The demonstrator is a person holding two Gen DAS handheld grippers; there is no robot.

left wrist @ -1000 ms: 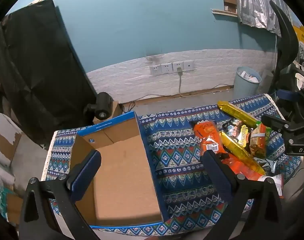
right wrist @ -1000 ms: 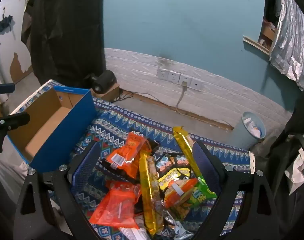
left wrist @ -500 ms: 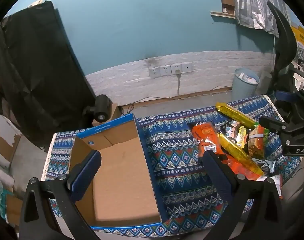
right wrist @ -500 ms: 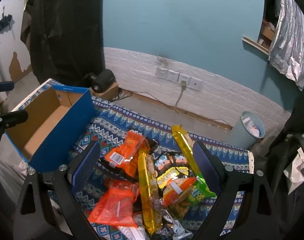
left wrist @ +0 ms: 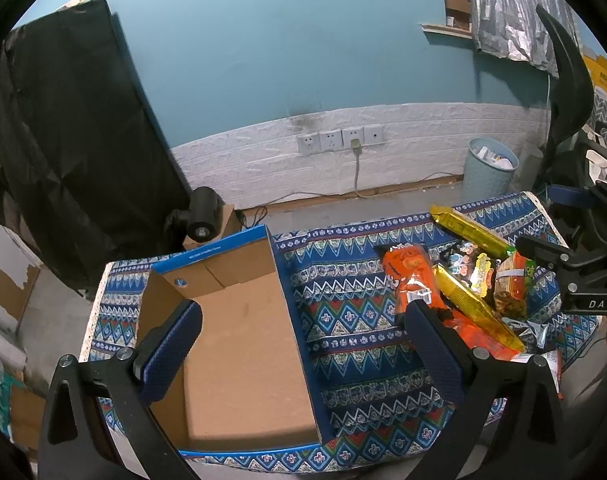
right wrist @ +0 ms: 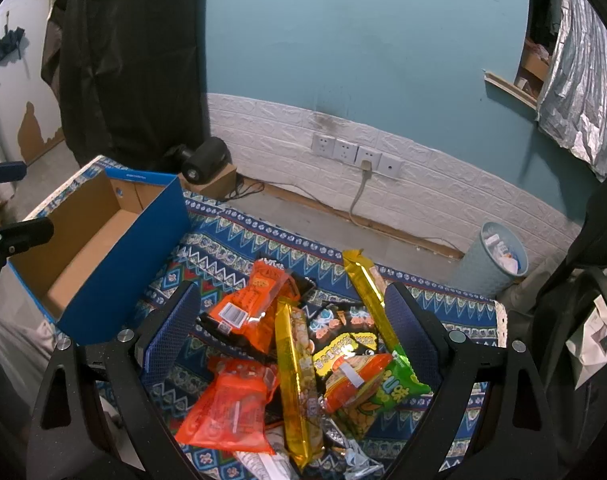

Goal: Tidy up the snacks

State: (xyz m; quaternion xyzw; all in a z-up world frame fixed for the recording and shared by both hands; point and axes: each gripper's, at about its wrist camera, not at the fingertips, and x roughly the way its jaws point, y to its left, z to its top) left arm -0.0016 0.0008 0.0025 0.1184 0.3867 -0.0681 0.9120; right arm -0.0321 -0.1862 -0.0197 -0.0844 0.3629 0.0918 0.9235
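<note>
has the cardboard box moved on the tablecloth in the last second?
No. In the right wrist view the cardboard box sits on the same spot of the tablecloth; its small drift in the picture matches the wall sockets, so the camera moved.

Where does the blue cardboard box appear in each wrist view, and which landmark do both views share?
Left wrist: the blue cardboard box sits lower centre-left, with the left gripper open above it.
Right wrist: the box sits at the left edge.
Shared landmark: the wall sockets.
</note>
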